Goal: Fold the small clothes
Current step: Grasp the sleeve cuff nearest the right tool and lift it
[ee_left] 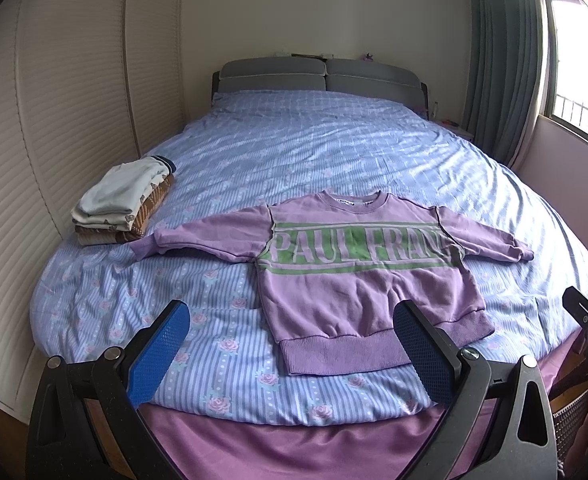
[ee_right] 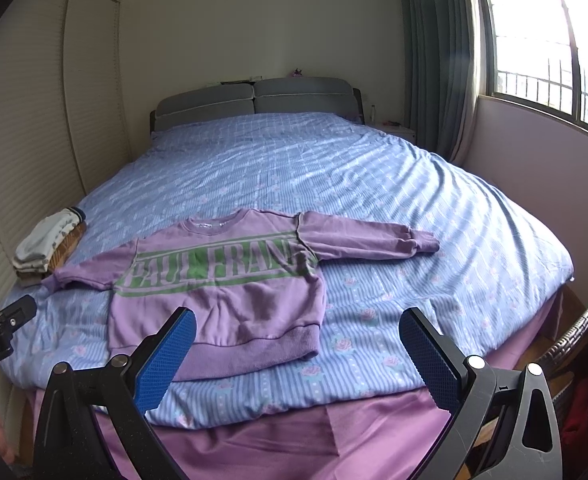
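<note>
A purple sweatshirt [ee_left: 358, 280] with green "PAUL FRANK" lettering lies flat, front up, on the bed near its foot, both sleeves spread out sideways; it also shows in the right wrist view [ee_right: 222, 296]. My left gripper [ee_left: 292, 320] is open and empty, held above the foot of the bed, short of the sweatshirt's hem. My right gripper [ee_right: 298, 326] is open and empty, level with the hem's right corner. The left gripper's tip [ee_right: 10, 316] shows at the left edge of the right wrist view.
A stack of folded clothes [ee_left: 122, 204] sits at the bed's left edge, also in the right wrist view [ee_right: 48, 246]. The blue striped floral bedspread [ee_left: 334, 148] covers the bed. A louvred wardrobe [ee_left: 54, 120] stands left, a window and curtain [ee_right: 534, 60] right, a wicker object [ee_right: 586, 320] at right.
</note>
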The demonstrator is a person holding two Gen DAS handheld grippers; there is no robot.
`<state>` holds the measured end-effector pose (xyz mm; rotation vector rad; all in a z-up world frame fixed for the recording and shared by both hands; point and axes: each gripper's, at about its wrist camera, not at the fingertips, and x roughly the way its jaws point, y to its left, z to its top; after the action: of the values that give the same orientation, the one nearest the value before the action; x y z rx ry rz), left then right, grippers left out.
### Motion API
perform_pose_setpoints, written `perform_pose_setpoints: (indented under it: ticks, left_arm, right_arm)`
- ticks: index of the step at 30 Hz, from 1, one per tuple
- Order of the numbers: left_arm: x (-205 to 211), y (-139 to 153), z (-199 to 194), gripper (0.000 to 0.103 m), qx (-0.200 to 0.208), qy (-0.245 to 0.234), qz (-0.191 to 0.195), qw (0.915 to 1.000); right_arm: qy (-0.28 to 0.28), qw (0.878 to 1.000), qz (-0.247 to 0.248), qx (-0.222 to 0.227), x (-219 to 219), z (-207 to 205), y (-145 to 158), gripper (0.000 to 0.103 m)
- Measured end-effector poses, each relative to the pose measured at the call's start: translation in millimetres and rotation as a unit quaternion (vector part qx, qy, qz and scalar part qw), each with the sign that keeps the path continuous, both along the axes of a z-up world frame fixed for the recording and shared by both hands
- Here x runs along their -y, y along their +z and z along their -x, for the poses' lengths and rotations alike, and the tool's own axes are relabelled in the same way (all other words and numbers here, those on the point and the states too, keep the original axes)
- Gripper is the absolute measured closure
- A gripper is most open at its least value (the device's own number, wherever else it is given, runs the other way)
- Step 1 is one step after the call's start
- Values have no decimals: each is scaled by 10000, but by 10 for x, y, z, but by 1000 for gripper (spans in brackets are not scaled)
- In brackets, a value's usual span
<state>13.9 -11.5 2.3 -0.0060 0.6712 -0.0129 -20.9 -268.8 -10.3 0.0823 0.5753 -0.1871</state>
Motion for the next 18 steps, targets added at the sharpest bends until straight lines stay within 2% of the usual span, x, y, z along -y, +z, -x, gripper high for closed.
perform_pose_setpoints:
  ticks: [4,10,18]
  left_arm:
    - [44,25,-104,0,-43,-90,-11,9999]
    - [141,152,-310,0,97,-158,38,9998]
    - [613,283,-828,0,500,-344,34,9981]
  right_arm:
    - [-57,10000,-25,68,30,-67,56,1]
    - [-159,9993,-226,243,166,-211,145,1]
    - [-684,9956,-391,513,673,-527,265,1]
